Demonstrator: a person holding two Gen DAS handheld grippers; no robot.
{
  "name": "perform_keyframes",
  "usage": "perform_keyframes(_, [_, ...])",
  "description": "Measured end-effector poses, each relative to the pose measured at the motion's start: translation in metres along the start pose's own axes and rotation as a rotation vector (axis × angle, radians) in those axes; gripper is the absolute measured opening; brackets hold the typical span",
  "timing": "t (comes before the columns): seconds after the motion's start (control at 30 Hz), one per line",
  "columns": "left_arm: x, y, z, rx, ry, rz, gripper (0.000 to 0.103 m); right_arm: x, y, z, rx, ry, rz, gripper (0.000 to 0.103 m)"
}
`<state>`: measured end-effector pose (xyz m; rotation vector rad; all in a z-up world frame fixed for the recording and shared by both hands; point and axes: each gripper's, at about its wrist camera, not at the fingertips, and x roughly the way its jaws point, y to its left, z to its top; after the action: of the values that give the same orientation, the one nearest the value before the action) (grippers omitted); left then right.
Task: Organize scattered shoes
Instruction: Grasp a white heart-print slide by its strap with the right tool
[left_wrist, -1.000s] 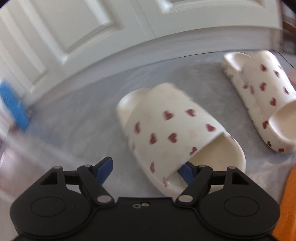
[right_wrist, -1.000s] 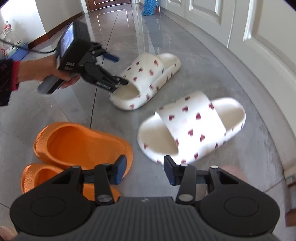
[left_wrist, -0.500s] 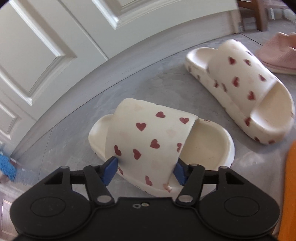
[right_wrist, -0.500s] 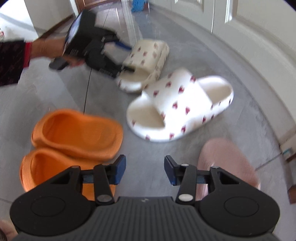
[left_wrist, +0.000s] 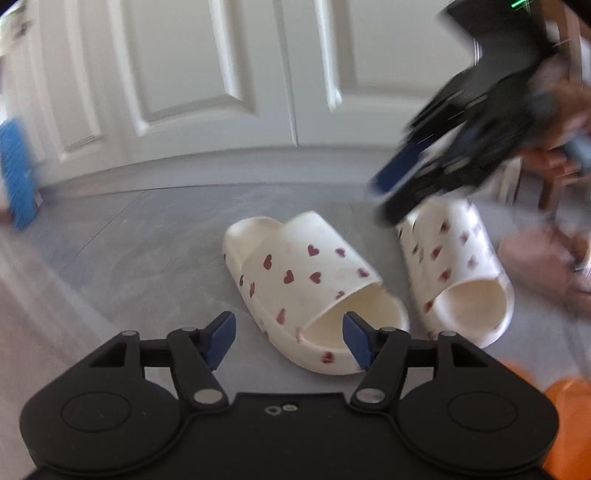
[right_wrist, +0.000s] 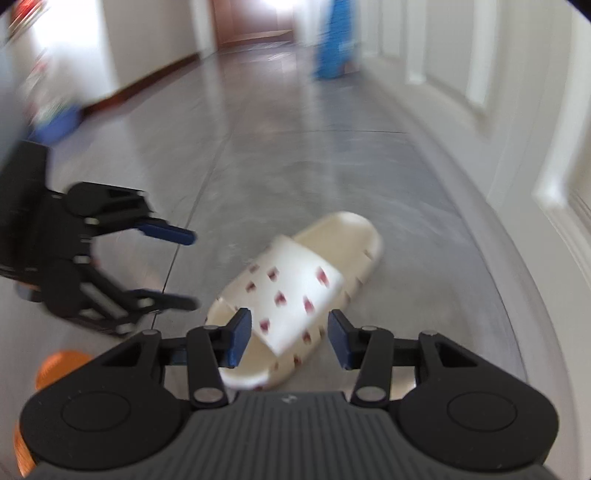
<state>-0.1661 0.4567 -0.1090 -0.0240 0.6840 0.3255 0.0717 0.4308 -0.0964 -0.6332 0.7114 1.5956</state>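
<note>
Home hallway; grey tiled floor (right_wrist: 280, 155); white panelled doors (left_wrist: 229, 74) (slippers (left_wrist: 314, 288) scattered)

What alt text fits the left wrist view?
Two cream heart-print slippers sit side by side on grey floor before white doors; the left gripper jaws are opening, empty, while the blurred right gripper hovers above.

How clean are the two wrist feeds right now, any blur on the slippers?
Left wrist: near heart slipper fairly sharp; far slipper and right tool smeared. Right wrist: everything motion-blurred, hearts on the slipper streaked; fisheye bends the white doors.
</note>
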Motion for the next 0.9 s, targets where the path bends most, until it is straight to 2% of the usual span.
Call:
perform_keyframes(0.03, [-0.008, -0.001, -0.003, -0.036, -0.011, -0.004, 0.066, 0.012, -0.002, 0.014, -0.059, 0.03, 0.002, 0.056])
perform_keyframes(0.1, [-0.027, -0.006, -0.013, -0.123, -0.033, -0.013, 0.068, 0.024, -0.005, 0.031, -0.124, 0.074, 0.016, 0.058])
perform_keyframes(0.2, [-0.046, -0.016, -0.025, -0.185, -0.042, -0.013, 0.069, 0.046, -0.008, 0.053, -0.213, 0.138, 0.052, 0.065])
perform_keyframes(0.37, [-0.064, -0.027, -0.043, -0.279, -0.012, -0.019, 0.069, 0.088, -0.009, 0.069, -0.285, 0.306, 0.109, 0.065])
perform_keyframes(0.43, [-0.07, -0.031, -0.048, -0.285, 0.001, -0.029, 0.069, 0.091, -0.013, 0.072, -0.252, 0.361, 0.135, 0.065])
perform_keyframes(0.57, [-0.075, -0.031, -0.053, -0.281, 0.004, -0.031, 0.07, 0.086, -0.014, 0.066, -0.228, 0.455, 0.12, 0.066])
perform_keyframes(0.77, [-0.075, -0.023, -0.047, -0.319, -0.032, -0.061, 0.07, 0.076, -0.027, 0.053, 0.008, 0.545, 0.018, 0.068])
perform_keyframes(0.83, [-0.074, -0.021, -0.043, -0.324, -0.045, -0.083, 0.071, 0.071, -0.029, 0.044, 0.053, 0.561, -0.009, 0.068])
perform_keyframes(0.9, [-0.073, -0.021, -0.04, -0.322, -0.047, -0.104, 0.071, 0.067, -0.031, 0.036, 0.087, 0.577, -0.02, 0.074])
